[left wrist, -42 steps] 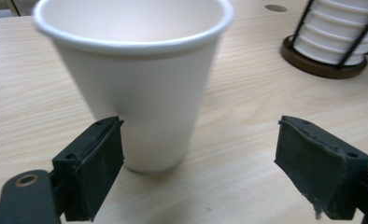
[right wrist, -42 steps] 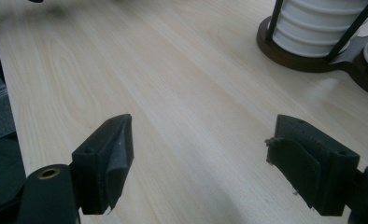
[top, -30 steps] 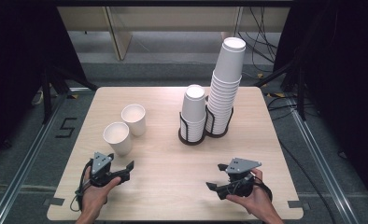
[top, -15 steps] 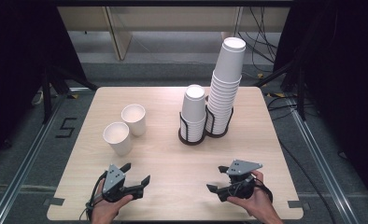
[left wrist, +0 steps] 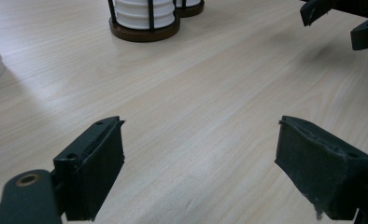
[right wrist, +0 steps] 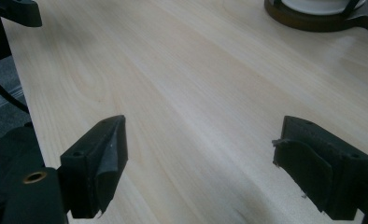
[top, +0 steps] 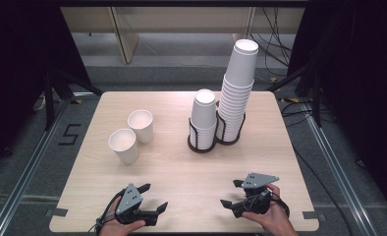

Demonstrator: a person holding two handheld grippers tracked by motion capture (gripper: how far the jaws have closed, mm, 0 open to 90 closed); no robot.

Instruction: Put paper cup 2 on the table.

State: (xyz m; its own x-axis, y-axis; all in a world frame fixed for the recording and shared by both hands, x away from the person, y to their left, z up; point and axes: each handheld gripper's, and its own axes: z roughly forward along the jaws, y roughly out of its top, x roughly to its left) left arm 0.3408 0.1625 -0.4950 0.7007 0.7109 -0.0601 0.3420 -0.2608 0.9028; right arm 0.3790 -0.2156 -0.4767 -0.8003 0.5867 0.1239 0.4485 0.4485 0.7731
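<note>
I am working at a pale wooden table (top: pixel 181 172) that takes up the middle of the high view, its near edge along the bottom of the frame. Right of centre a tall stack of white paper cups (top: pixel 238 93) is standing upside down in a dark wire holder (top: pixel 231 137), and a shorter stack (top: pixel 203 118) is sitting just beside it in a second holder (top: pixel 201 145) — caged, I judge, so the columns are not toppling while cups are being drawn off. At centre left two single cups are standing mouth-up and well apart from the stacks: the nearer cup (top: pixel 123 145) just beside the farther cup (top: pixel 141 126), seemingly set out as the work in hand.

At lower left of the high view I am holding my left gripper (top: pixel 152 197) low over the bare wood, pointing toward the right of the frame. Its jaws are standing apart with nothing between them and nothing touched; the left gripper view is showing plain tabletop between the pads. At lower right my right gripper (top: pixel 232 192) is facing left in the same way — jaws spread, empty, clear of everything. Both are resting well short of the cups, near the table's front edge.
</note>
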